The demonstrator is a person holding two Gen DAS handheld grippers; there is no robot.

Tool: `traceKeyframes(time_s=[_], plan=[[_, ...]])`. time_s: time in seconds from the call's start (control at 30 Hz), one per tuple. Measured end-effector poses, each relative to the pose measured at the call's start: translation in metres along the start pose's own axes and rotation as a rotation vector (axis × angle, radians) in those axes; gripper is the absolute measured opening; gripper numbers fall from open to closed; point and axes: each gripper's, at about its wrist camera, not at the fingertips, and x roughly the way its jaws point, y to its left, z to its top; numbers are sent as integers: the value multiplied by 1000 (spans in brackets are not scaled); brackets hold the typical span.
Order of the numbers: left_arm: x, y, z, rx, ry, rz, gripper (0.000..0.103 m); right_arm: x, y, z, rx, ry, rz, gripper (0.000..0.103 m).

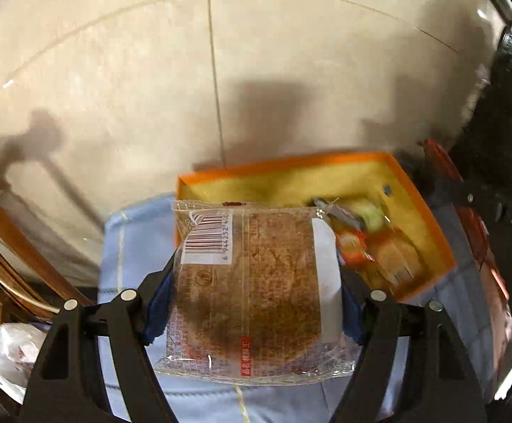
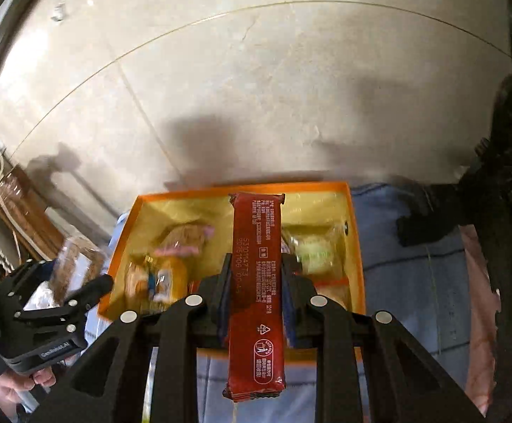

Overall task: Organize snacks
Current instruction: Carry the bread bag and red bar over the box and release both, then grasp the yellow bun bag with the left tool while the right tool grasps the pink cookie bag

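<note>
Left tongs (image 1: 256, 282) pinching clear-wrapped cake (image 1: 256, 282), right tongs (image 2: 256, 282) pinching red bar (image 2: 257, 289), both above the orange box (image 2: 356, 246); lower each onto bare box floor, then let go.

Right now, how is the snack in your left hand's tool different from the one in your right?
The clear-wrapped brown cake is wide and squarish; the red snack bar is long and narrow. The cake's wrapper is see-through, with a barcode; the bar's is opaque red with white print. Both are clamped between fingers above the orange box, which already holds other snacks.
</note>
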Motion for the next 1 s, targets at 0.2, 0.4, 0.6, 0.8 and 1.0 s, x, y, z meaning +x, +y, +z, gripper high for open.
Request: traceKeyframes(time_s=[0.2, 0.4, 0.6, 0.8, 1.0], plan=[[12, -14, 25, 46, -29, 38, 74, 14, 2, 17, 20, -13, -24, 24], [15, -19, 25, 71, -87, 59, 99, 23, 15, 16, -95, -43, -145, 99], [15, -20, 5, 123, -38, 23, 99, 8, -5, -2, -25, -18, -99, 99], [-32, -2, -74, 124, 1, -14, 99, -37, -32, -74, -53, -6, -152, 100], [-62, 21, -200, 1, 85, 95, 99, -18, -56, -190, -56, 209, -127, 99]])
